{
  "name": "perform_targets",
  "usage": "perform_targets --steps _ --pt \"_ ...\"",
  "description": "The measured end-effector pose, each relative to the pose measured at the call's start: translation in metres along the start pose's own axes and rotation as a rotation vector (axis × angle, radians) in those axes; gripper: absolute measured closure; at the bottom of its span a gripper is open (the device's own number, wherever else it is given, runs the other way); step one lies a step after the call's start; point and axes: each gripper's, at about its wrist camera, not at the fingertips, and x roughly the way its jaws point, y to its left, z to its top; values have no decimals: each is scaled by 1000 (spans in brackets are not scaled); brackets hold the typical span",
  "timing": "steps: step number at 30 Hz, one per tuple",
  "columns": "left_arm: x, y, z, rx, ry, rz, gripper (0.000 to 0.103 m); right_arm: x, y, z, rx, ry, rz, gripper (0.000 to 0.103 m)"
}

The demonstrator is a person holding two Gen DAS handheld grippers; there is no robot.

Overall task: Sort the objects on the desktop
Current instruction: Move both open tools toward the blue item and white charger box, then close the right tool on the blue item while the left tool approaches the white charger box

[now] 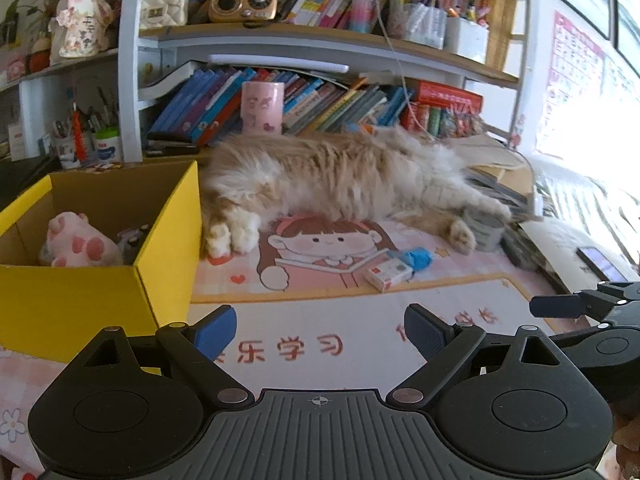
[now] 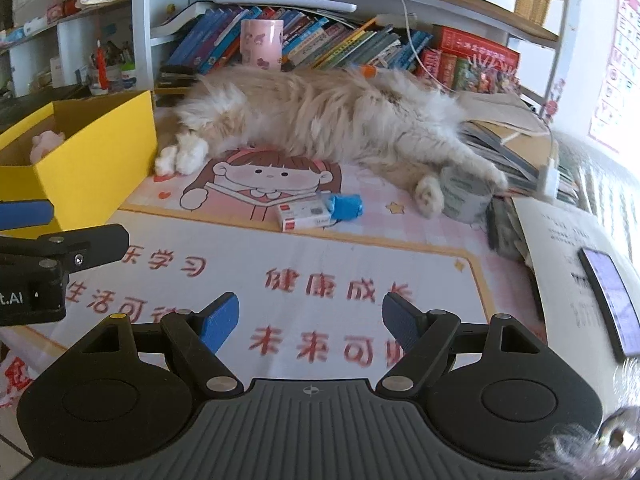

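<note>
Left gripper (image 1: pixel 320 330) spread wide, empty, tilted down over desk mat (image 1: pixel 360 320) printed "乐学习". Far left, yellow cardboard box (image 1: pixel 100 292) holding pink plush toy (image 1: pixel 76 244). Small white carton (image 1: pixel 388 274) touching crumpled blue wrap (image 1: pixel 418 258), mid-mat, near fluffy cat (image 1: pixel 340 176).

Right gripper (image 2: pixel 310 322) likewise spread, empty, over "健康成长". Carton (image 2: pixel 306 214) beyond; glossy phone (image 2: pixel 612 300) right.

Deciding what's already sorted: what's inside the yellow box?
Inside the yellow box: a pink paw-shaped plush and a dark item beside it. The near wall hides the floor and anything lower.
</note>
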Motion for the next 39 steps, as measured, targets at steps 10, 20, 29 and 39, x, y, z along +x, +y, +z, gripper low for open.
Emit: perform_targets --steps 10,20,29,39 --pt "29 -15 19 3 0 58 10 44 -33 34 40 -2 49 26" --pt "55 -30 32 60 39 78 10 107 -65 61 133 38 66 27" --pt "66 -37 34 86 70 99 10 161 -72 81 94 81 95 29" --pt "75 -45 34 104 91 99 10 183 -79 85 134 97 168 66"
